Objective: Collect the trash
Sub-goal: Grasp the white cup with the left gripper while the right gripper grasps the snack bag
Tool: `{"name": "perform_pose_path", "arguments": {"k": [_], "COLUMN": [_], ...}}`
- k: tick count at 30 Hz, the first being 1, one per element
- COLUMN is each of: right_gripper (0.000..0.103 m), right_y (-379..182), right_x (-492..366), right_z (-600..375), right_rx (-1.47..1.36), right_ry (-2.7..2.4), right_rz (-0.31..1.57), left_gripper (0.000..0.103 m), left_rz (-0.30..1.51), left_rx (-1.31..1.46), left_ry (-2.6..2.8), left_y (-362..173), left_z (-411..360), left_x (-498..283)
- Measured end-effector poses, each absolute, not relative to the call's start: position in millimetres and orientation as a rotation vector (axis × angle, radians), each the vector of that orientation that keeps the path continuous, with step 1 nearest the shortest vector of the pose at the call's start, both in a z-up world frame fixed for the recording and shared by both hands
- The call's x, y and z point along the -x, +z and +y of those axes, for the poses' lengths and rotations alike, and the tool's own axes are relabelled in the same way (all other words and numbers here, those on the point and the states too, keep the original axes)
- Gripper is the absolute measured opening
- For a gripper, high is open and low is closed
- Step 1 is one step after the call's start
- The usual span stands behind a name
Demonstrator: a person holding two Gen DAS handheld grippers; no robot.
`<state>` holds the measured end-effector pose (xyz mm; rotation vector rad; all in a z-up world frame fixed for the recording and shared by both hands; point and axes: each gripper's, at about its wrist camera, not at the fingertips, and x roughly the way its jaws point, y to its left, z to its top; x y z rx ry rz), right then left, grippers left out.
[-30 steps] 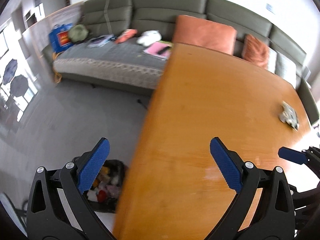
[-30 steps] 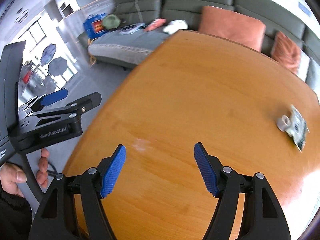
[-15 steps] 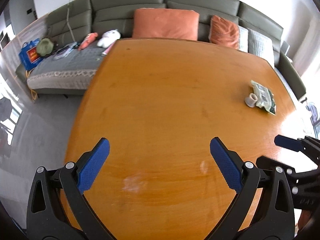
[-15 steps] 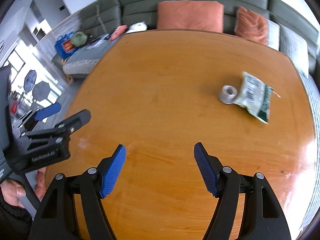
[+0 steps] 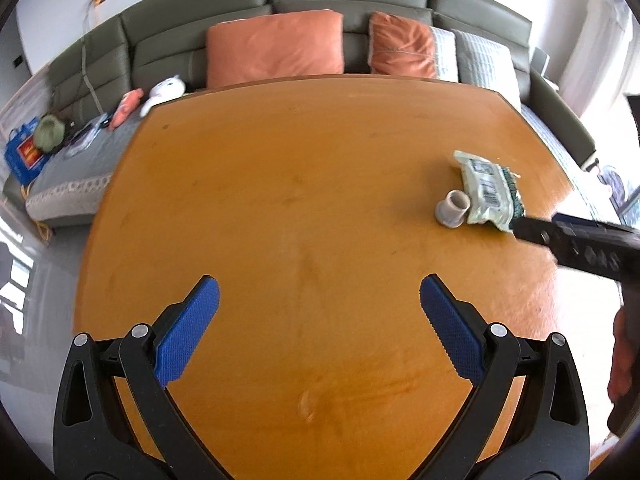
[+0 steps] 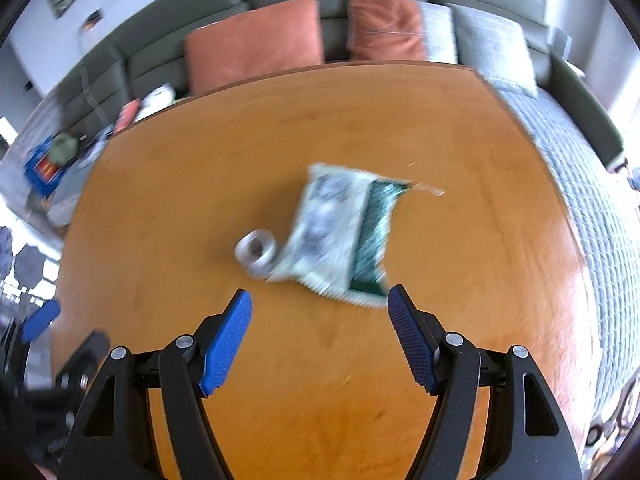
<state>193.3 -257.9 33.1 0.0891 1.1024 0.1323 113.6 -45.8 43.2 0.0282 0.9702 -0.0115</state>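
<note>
A white and green snack wrapper (image 6: 344, 232) lies on the orange wooden table (image 6: 200, 208), with a small grey tape roll (image 6: 256, 254) touching its left side. My right gripper (image 6: 320, 304) is open and empty, just short of the wrapper's near edge. In the left wrist view the wrapper (image 5: 488, 190) and roll (image 5: 452, 208) lie at the right of the table (image 5: 300, 180). My left gripper (image 5: 320, 296) is open and empty over the table's near middle. The right gripper's finger (image 5: 568, 236) reaches in beside the wrapper.
A grey-green sofa (image 5: 160, 48) with orange cushions (image 5: 276, 48) stands behind the table. Toys, a green cap and a blue bag (image 5: 24, 152) lie on its left part. A grey quilted seat (image 6: 580, 152) runs along the table's right edge.
Both grippers have swung right, away from the floor bin, and forward over the table. The right gripper has closed in on the wrapper and roll. Both stay open.
</note>
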Motion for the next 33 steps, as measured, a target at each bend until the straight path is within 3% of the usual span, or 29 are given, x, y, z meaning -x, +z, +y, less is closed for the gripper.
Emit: {"name": "perform_pose_path", "arguments": {"k": [10, 17, 21, 27, 31, 33], "right_gripper": [0.071, 0.078, 0.062, 0.060, 0.060, 0.060], "right_y": [4.2, -16.4, -17.6, -17.0, -16.3, -14.2], "right_x": [-257.7, -276.4, -272.7, -257.3, -250.0, -245.2], "right_z": [-267.1, -254.7, -253.9, -295.3, -314.4, -315.3], "right_rx": [-0.159, -0.098, -0.023, -0.117, -0.181, -0.197], "right_ry": [0.047, 0.020, 0.058, 0.028, 0.013, 0.003], "right_rz": [1.161, 1.195, 1.180, 1.179, 1.188, 1.188], "left_gripper": [0.097, 0.097, 0.097, 0.096, 0.085, 0.072], "left_rz": [0.977, 1.008, 1.022, 1.021, 1.015, 1.019], "left_rx": [-0.093, -0.130, -0.136, -0.112, -0.123, -0.145], "left_ry": [-0.096, -0.131, -0.149, -0.184, -0.209, -0.209], "left_y": [26.4, 11.7, 5.6, -0.5, -7.8, -12.7], "left_z": [-89.1, -107.6, -116.6, -129.7, -141.7, -145.1], "left_x": [-157.8, -173.1, -179.2, -189.9, -196.1, -201.1]}}
